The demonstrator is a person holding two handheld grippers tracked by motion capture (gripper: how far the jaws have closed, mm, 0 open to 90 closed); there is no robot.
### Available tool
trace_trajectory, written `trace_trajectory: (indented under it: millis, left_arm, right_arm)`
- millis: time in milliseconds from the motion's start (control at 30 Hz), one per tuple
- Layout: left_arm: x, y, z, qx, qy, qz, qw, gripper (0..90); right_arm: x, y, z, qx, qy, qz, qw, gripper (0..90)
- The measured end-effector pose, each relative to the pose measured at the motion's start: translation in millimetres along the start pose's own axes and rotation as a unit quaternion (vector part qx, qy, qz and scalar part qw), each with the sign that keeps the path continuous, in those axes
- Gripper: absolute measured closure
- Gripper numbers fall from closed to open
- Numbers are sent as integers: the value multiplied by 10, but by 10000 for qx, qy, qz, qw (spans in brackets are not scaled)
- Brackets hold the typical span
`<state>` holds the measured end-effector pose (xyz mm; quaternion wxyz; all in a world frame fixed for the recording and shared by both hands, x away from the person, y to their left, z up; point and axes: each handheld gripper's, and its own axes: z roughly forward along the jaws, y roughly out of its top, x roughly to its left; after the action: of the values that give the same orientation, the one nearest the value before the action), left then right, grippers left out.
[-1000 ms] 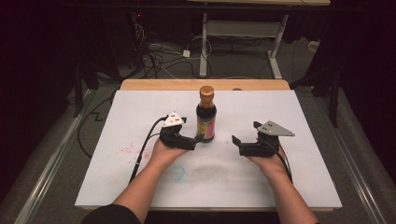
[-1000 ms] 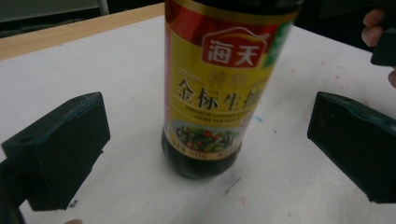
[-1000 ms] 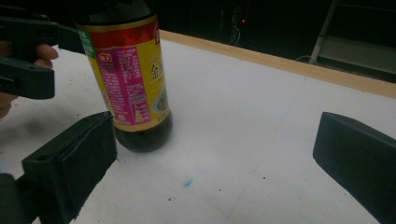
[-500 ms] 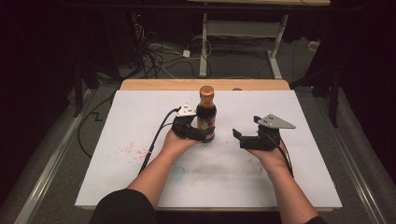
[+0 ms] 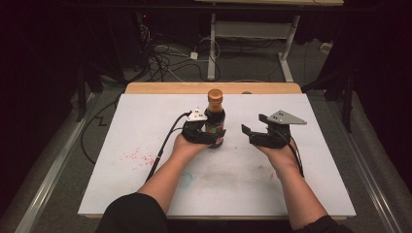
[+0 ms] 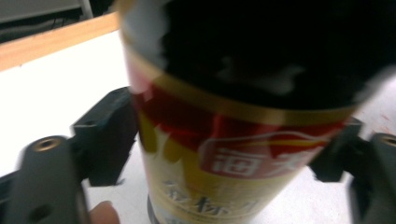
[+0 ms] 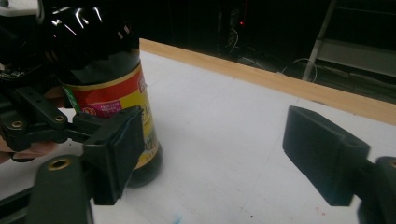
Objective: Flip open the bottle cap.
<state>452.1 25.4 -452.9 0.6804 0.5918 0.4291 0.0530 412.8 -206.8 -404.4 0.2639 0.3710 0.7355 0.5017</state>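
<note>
— Standing upright on the white worktop [image 5: 145, 194], toward the far wooden edge, is the sauce bottle [image 5: 214, 119]: dark glass, orange cap, a red and yellow label.

— And the left tongs [image 5: 210, 135]?

— Their jaws have just been closing, and now they sit around the lower body of the bottle, one on each side at the height of the label. In the left gripper view the bottle [image 6: 243, 121] stands between the two black jaws, with both pressing against its sides. So the left tongs are gripping the bottle.

— Is the bottle lifted?

— No. In the right gripper view its base rests on the worktop [image 7: 224, 154], and the bottle [image 7: 105, 93] stands straight.

— What about the right tongs [image 5: 256, 127]?

— They hang to the right of the bottle, apart from it, pointing toward it from the side. Their jaws have just been closing a little but remain parted, with only bare worktop between them. In the right gripper view the bottle stands behind one jaw, not between the two.

— Anything else on the surface?

— Faint red specks [image 5: 138, 156] to the left and a small bluish mark [image 5: 186, 179] near the person's left forearm.
</note>
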Motion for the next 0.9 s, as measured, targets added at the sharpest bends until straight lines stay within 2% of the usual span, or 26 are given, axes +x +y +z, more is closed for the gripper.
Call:
trace_trajectory:
  millis: [67, 200, 433, 633, 900]
  left_arm:
    - [-17, -5, 2, -18, -23, 0, 10000, 251]
    - [-23, 3, -5, 6, 26, 12, 10000, 253]
    - [-44, 3, -10, -13, 109, -27, 9999, 252]
    - [-56, 4, -18, -23, 154, 51, 9999, 256]
    - [-53, 13, -47, -116, 100, -21, 9999, 243]
  right_arm:
    - [-7, 25, 9, 20, 62, -24, 10000, 290]
    - [-23, 54, 29, 34, 138, -17, 9999, 379]
    - [-10, 66, 26, 10, 257, 2, 9997, 591]
    - [34, 110, 21, -11, 313, -78, 9995, 699]
    - [60, 158, 47, -79, 387, -158, 9991, 881]
